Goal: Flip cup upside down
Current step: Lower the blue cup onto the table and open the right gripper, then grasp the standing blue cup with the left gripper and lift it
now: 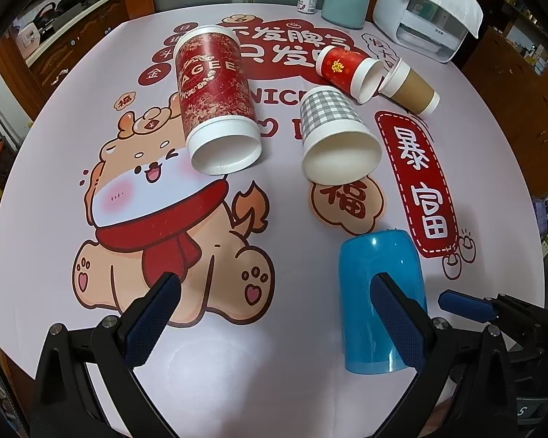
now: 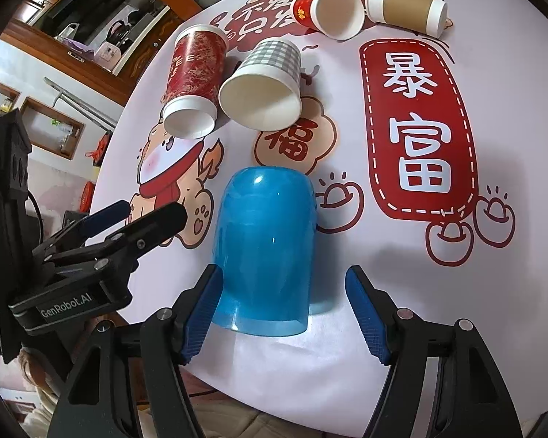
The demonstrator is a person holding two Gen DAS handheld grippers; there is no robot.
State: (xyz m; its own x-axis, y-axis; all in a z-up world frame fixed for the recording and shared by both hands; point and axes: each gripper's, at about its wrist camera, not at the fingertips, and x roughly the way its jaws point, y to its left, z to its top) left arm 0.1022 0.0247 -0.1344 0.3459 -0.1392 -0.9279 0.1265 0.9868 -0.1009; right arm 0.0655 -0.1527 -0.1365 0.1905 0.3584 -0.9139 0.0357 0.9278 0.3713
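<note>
The translucent blue plastic cup stands mouth-down on the round printed tablecloth, its domed base uppermost, at about twelve o'clock from the right gripper. That gripper is spread wide with nothing in it; one blue ribbed pad sits just beside the cup's lower wall at nine o'clock, perhaps grazing it, while the other pad stands apart at three o'clock. The left gripper is likewise wide open and empty, with the cup at its two o'clock, partly behind one finger.

Judging by its gloss and thin wall, the cup is probably light, fairly stiff and slippery, so a pinch high on the rounded dome would likely slide off. The straight mid-wall looks like the best hold, squeezed squarely across the widest part with moderate force; thin plastic may flex near the open rim.

Farther off, around eleven to one o'clock, four paper cups lie on their sides: a tall red patterned cup, a grey checked cup, a small red cup and a brown sleeved cup. These would crush easily and roll if nudged.
</note>
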